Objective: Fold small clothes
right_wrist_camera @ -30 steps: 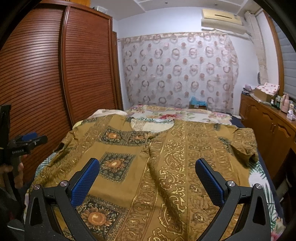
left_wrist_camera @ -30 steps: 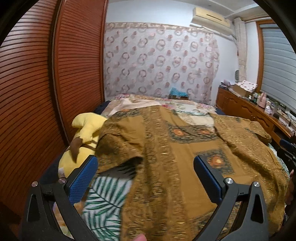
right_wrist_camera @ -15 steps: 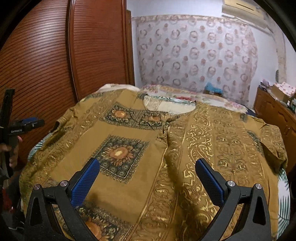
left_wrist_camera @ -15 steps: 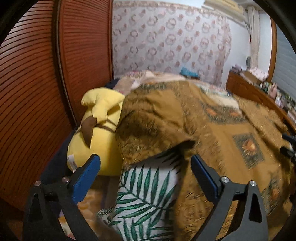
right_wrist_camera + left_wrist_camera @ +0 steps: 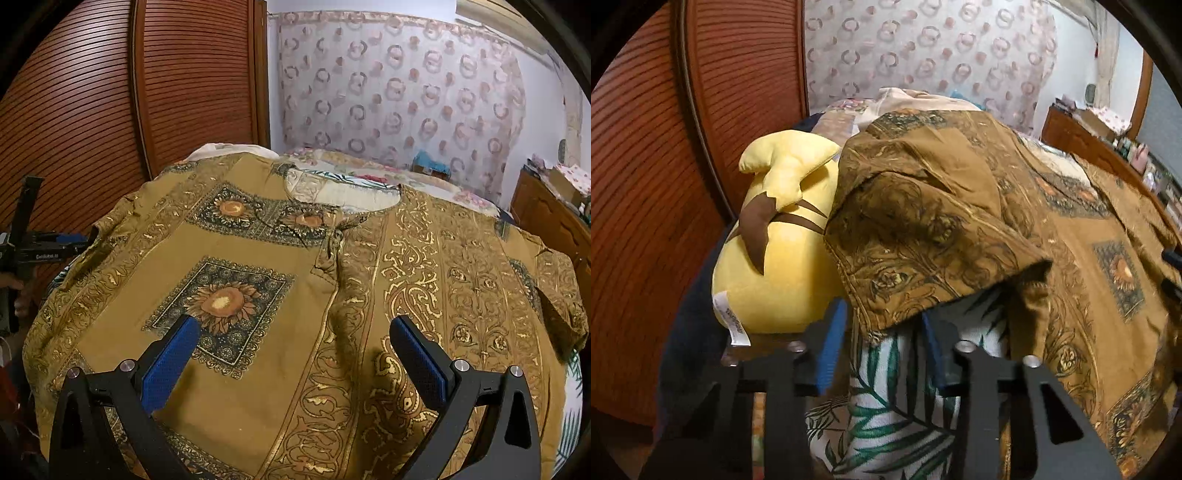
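Jaws of the left gripper [image 5: 882, 347] are closing around the sleeve hem [image 5: 879, 325] of the brown patterned shirt [image 5: 295, 295] spread on the bed; the right gripper [image 5: 295, 354] hovers agape above its front. Light, limp cotton: best pinched at hems. Only the left view shows the yellow plush toy [image 5: 783, 251]; only the right shows the neckline [image 5: 343, 199].

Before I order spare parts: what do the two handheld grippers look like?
Both match: the left gripper and right gripper have matte black angular frames, silver round bolt heads, and fingers faced with blue textured pads. White lettering, unreadable, marks the left one's side.
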The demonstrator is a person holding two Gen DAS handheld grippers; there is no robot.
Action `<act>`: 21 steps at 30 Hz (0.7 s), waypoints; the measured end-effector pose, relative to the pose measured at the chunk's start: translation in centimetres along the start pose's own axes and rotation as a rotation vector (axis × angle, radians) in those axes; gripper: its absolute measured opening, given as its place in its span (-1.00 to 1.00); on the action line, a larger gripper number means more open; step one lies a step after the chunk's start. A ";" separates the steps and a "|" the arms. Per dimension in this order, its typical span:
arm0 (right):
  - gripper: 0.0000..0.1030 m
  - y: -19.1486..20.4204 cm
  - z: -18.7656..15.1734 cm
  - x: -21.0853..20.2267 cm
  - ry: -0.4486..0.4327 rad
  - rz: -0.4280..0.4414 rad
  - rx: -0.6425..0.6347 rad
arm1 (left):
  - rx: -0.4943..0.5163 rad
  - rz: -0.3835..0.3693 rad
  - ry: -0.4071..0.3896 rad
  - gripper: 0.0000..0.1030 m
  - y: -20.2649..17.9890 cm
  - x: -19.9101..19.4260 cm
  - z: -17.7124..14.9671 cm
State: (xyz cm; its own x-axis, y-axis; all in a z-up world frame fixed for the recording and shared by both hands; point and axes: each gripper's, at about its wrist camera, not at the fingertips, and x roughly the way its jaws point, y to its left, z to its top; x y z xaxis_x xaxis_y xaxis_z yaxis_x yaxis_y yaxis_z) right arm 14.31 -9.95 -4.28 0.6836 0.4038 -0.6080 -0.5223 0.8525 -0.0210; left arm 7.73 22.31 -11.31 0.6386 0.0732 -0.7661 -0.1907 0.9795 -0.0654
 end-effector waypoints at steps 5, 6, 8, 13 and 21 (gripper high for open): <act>1.00 -0.1 0.2 0.3 0.007 -0.002 0.018 | 0.010 0.018 -0.021 -0.88 0.2 -0.2 0.9; 1.00 -0.1 0.2 0.3 0.005 -0.004 0.023 | 0.010 0.012 -0.040 -0.89 0.2 -0.7 1.2; 1.00 -0.2 0.2 0.3 0.001 -0.005 0.023 | 0.026 0.012 -0.088 -0.89 -0.3 -2.2 2.4; 0.99 0.2 0.1 0.3 -0.003 -0.010 0.021 | 0.114 -0.017 -0.195 -0.91 -4.1 -5.8 5.5; 0.99 0.2 0.0 0.2 -0.005 -0.015 0.024 | 0.308 -0.138 -0.221 -0.91 -13.7 -7.0 7.9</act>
State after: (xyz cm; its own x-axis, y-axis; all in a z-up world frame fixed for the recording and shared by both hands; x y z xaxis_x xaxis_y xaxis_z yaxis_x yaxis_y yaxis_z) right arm 14.32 -9.68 -4.42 0.6935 0.3925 -0.6041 -0.4995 0.8662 -0.0107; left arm 11.73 9.86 -0.04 0.7941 -0.0574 -0.6051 0.1190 0.9909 0.0622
